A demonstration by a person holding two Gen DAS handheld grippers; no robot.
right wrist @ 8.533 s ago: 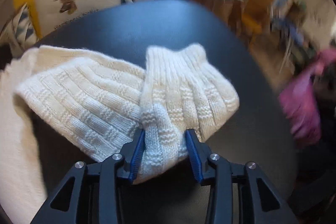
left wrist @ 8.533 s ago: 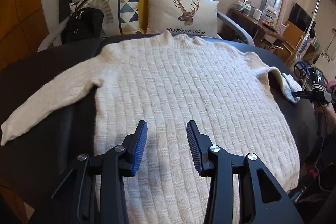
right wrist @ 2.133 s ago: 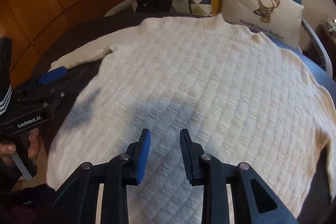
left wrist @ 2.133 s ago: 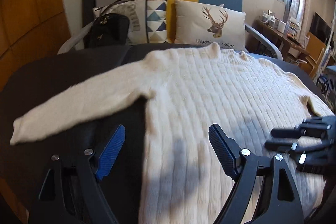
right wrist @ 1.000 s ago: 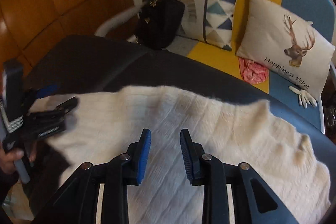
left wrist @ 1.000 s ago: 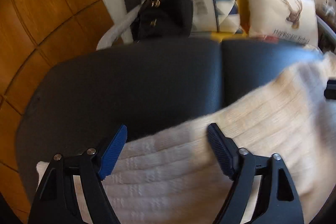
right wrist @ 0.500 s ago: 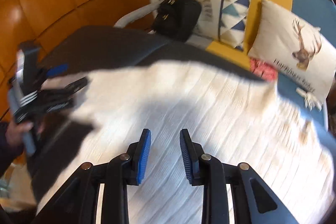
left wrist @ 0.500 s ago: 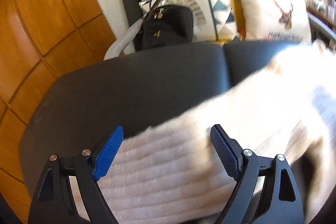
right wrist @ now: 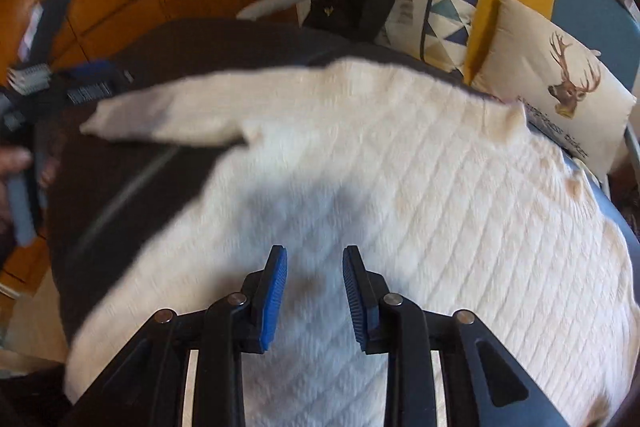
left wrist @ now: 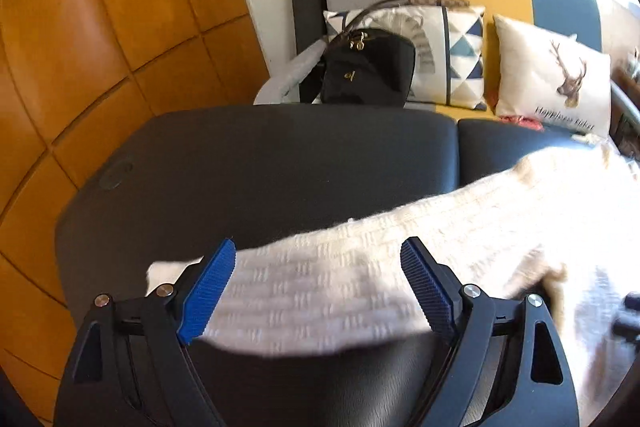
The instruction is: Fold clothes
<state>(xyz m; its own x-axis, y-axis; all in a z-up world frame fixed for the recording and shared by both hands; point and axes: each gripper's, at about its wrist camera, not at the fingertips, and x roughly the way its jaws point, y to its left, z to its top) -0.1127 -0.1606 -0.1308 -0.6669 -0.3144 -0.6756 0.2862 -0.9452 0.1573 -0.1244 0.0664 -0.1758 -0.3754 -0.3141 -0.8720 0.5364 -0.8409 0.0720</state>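
**Clerk:** Sweater [right wrist: 400, 187], cream, basket-weave knit; lies flat on the dark table [left wrist: 280, 167], body spread wide, left sleeve [left wrist: 320, 291] stretched out sideways toward the table's left edge.

**Checker:** Grippers?

**Clerk:** Left gripper [left wrist: 316, 287]: jaws spread wide, released, straddling the sleeve near its cuff; the pads do not press on the knit. Right gripper [right wrist: 314, 291]: jaws narrow but parted, nothing between them, hovering over the sweater's body.

**Checker:** Step in hand?

**Clerk:** Judged as the left-sleeve fold, at the approach; sleeve not yet grasped.

**Checker:** Next move calls for?

**Clerk:** Likely lowering the left jaws onto the cuff end, closing on one layer of knit, then carrying the sleeve across the body. Right gripper may need to pin the shoulder so the body does not drag.

**Checker:** Surroundings?

**Clerk:** Black handbag [left wrist: 366, 73], deer cushion [left wrist: 556, 87], triangle-print cushion [right wrist: 444, 11] on the sofa behind; clear of the work.
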